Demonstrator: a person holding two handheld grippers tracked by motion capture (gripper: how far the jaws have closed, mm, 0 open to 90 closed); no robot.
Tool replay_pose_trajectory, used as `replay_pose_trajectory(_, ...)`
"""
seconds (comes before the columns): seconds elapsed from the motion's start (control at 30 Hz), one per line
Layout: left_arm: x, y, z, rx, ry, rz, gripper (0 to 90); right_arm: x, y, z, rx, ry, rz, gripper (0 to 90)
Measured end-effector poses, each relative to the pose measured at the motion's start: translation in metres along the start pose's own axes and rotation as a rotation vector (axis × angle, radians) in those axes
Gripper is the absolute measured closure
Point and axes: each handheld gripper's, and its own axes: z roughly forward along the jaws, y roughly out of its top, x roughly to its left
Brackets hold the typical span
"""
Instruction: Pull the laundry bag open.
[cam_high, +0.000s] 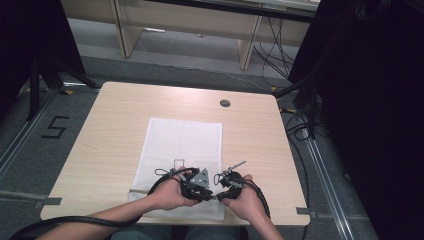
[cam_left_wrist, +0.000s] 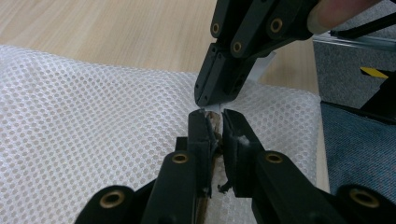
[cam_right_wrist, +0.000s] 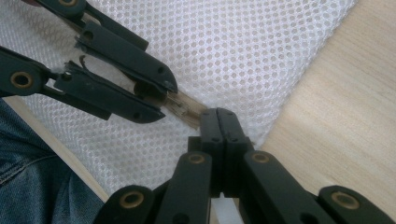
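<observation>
Two grippers tip to tip over white mesh cloth (cam_high: 182, 145) on pale wooden table (cam_high: 110, 130), lower centre of high view. Between them: thin brownish wooden stick (cam_right_wrist: 184, 106), short, splintery-looking, w/ a small white tag or strip at one end, hard to tell which.

Left gripper (cam_left_wrist: 213, 128): jaws closed on stick, seen lower centre of left gripper view; stick runs down between the pads toward bottom edge. Right gripper (cam_right_wrist: 223, 126): jaws pressed fully together, pinching the stick's other end or the white bit there; can't tell exactly what sits between the pads. White strip also visible at bottom of right gripper view, behind jaws.

Key relation: stick's long axis runs straight from one gripper's tips to the other's, diagonal in right gripper view, upper left to centre. Exposed span btwn the two grips very short, just above mesh, not clearly touching it.

Judgement: both ends held, so next move prob. a pull-apart or snap along/across that axis; neither hand nearer, both at the thing. Risk: slip at right-side pinch, since hold there looks shallow, near the very tip.
</observation>
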Motion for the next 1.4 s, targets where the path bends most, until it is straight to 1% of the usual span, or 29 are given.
replay_pose_trajectory(0.03, 0.0, 0.0, -0.001, -0.002, 0.002, -0.005, 81.7, 0.0, 0.0, 0.0, -0.001, 0.001, -0.001, 90.0)
replay_pose_trajectory(0.07, 0.001, 0.0, -0.002, -0.004, 0.003, 0.009, 81.7, 0.0, 0.0, 0.0, 0.0, 0.002, -0.001, 90.0)
replay_pose_trajectory(0.1, 0.0, -0.001, -0.002, -0.004, 0.004, -0.007, 81.7, -0.001, 0.0, 0.0, -0.002, 0.003, -0.001, 90.0)
replay_pose_trajectory(0.13, 0.0, -0.001, -0.003, -0.007, 0.001, -0.009, 81.7, -0.001, 0.0, 0.0, 0.004, 0.002, 0.009, 90.0)
replay_pose_trajectory(0.23, 0.0, -0.001, -0.003, -0.007, 0.001, -0.008, 81.7, -0.001, 0.0, 0.0, -0.001, 0.005, 0.003, 90.0)
replay_pose_trajectory(0.27, 0.0, -0.001, -0.003, -0.007, 0.0, -0.008, 81.7, 0.0, 0.0, 0.0, 0.006, 0.003, 0.013, 90.0)
replay_pose_trajectory(0.33, 0.0, -0.002, -0.003, -0.009, 0.0, -0.009, 81.7, 0.0, 0.0, 0.0, 0.004, 0.003, 0.009, 90.0)
replay_pose_trajectory(0.4, 0.0, -0.002, -0.004, -0.006, 0.005, -0.001, 81.7, -0.001, 0.0, 0.0, -0.001, 0.006, -0.004, 90.0)
replay_pose_trajectory(0.43, 0.001, -0.002, -0.004, -0.01, 0.003, 0.01, 81.7, -0.001, 0.0, 0.0, -0.001, 0.006, -0.006, 90.0)
replay_pose_trajectory(0.5, 0.0, -0.003, -0.005, -0.013, 0.004, -0.011, 81.7, -0.001, 0.0, 0.0, -0.002, 0.006, -0.007, 90.0)
replay_pose_trajectory(0.6, 0.0, -0.002, -0.006, -0.008, 0.006, 0.003, 81.7, -0.001, 0.0, 0.0, -0.002, 0.007, -0.004, 90.0)
replay_pose_trajectory(0.67, 0.0, -0.003, -0.007, -0.01, 0.003, -0.006, 81.7, -0.001, 0.0, 0.0, -0.001, 0.007, -0.004, 90.0)
replay_pose_trajectory(0.77, 0.0, -0.004, -0.009, -0.01, 0.007, -0.003, 81.7, -0.001, 0.0, 0.0, -0.002, 0.009, -0.005, 90.0)
replay_pose_trajectory(0.8, 0.0, -0.004, -0.009, -0.012, 0.007, -0.011, 81.7, -0.001, 0.0, 0.0, -0.003, 0.006, -0.002, 90.0)
replay_pose_trajectory(0.87, 0.001, -0.005, -0.01, -0.013, 0.005, -0.007, 81.7, -0.001, 0.0, 0.0, -0.002, 0.007, -0.003, 90.0)
replay_pose_trajectory(0.9, 0.001, -0.005, -0.011, -0.01, 0.008, -0.003, 81.7, -0.001, 0.0, 0.0, 0.004, 0.007, 0.007, 90.0)
replay_pose_trajectory(0.97, 0.001, -0.005, -0.011, -0.015, 0.004, -0.013, 81.7, -0.001, 0.0, 0.0, 0.004, 0.009, 0.006, 90.0)
replay_pose_trajectory(1.0, 0.001, -0.006, -0.011, -0.014, 0.005, -0.011, 81.7, -0.001, 0.0, 0.0, 0.004, 0.01, 0.007, 90.0)
replay_pose_trajectory(1.07, 0.001, -0.005, -0.012, -0.008, 0.007, -0.002, 81.7, -0.002, 0.0, 0.0, -0.001, 0.011, -0.003, 90.0)
replay_pose_trajectory(1.1, 0.001, -0.005, -0.012, -0.011, 0.008, -0.004, 81.7, -0.001, 0.0, 0.0, 0.005, 0.011, 0.006, 90.0)
replay_pose_trajectory(1.13, 0.001, -0.005, -0.013, -0.008, 0.009, -0.002, 81.7, -0.002, 0.0, 0.0, -0.003, 0.015, -0.003, 90.0)
replay_pose_trajectory(1.2, 0.001, -0.006, -0.014, -0.015, 0.006, -0.011, 81.7, -0.002, 0.0, 0.0, -0.004, 0.015, -0.003, 90.0)
replay_pose_trajectory(1.23, 0.001, -0.006, -0.014, -0.009, 0.013, -0.003, 81.7, -0.002, 0.0, 0.0, -0.005, 0.016, -0.004, 90.0)
replay_pose_trajectory(1.27, 0.001, -0.006, -0.015, -0.015, 0.008, -0.012, 81.7, -0.002, 0.0, 0.0, -0.002, 0.015, -0.003, 90.0)
replay_pose_trajectory(1.33, 0.001, -0.007, -0.016, -0.012, 0.012, -0.006, 81.7, -0.002, 0.0, 0.0, -0.002, 0.011, -0.004, 90.0)
replay_pose_trajectory(1.37, 0.001, -0.007, -0.016, -0.019, 0.008, -0.017, 81.7, -0.002, 0.0, 0.0, -0.004, 0.012, -0.003, 90.0)
replay_pose_trajectory(1.4, 0.001, -0.007, -0.016, -0.016, 0.009, -0.013, 81.7, -0.002, 0.0, 0.0, -0.003, 0.011, -0.003, 90.0)
